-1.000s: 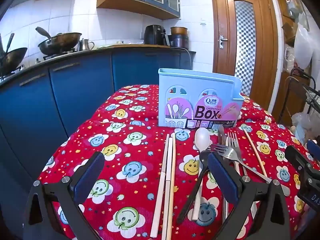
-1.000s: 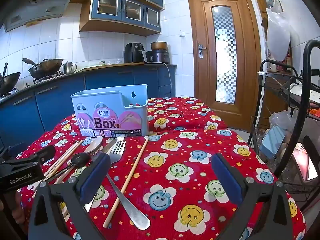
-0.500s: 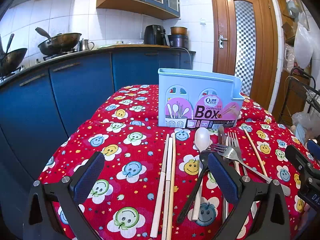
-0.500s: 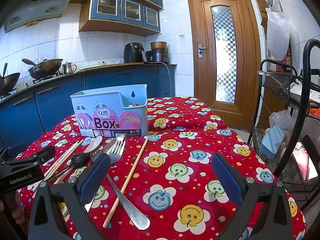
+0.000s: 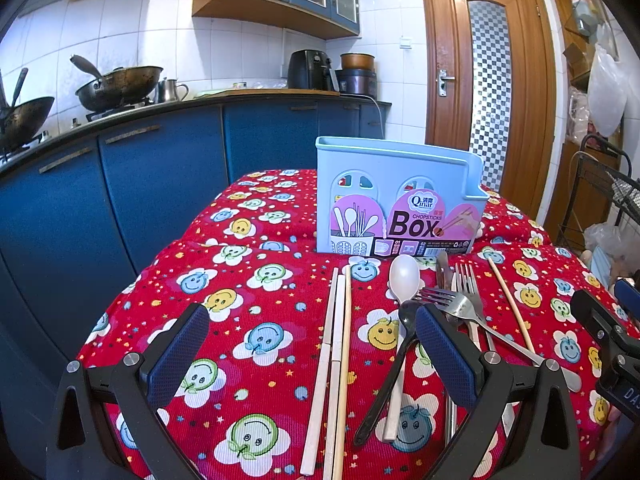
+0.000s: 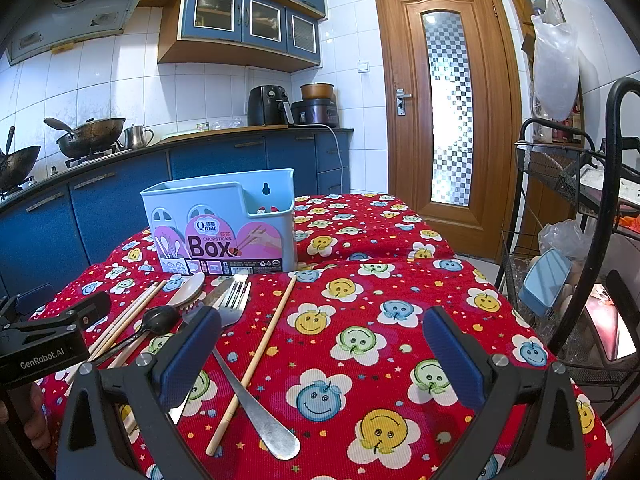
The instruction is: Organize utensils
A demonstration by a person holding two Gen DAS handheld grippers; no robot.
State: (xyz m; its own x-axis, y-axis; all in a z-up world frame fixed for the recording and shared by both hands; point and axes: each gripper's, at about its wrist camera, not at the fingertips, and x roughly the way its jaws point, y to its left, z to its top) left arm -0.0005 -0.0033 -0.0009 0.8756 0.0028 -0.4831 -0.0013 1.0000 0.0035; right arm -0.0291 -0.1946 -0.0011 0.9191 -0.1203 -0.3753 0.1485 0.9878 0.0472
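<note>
A light blue utensil box (image 5: 394,204) stands upright on the red smiley tablecloth (image 5: 256,320); it also shows in the right wrist view (image 6: 224,224). In front of it lie three pale chopsticks (image 5: 334,364), a white spoon (image 5: 404,276), a black spoon (image 5: 394,364), metal forks (image 5: 460,300) and a single chopstick (image 5: 510,304). My left gripper (image 5: 312,354) is open and empty above the chopsticks. My right gripper (image 6: 322,354) is open and empty, right of a fork (image 6: 244,360) and the single chopstick (image 6: 256,356).
Blue kitchen cabinets (image 5: 120,200) with woks on the counter run behind and left of the table. A wooden door (image 6: 444,112) is at the back right. A black wire rack (image 6: 568,216) stands close to the table's right edge.
</note>
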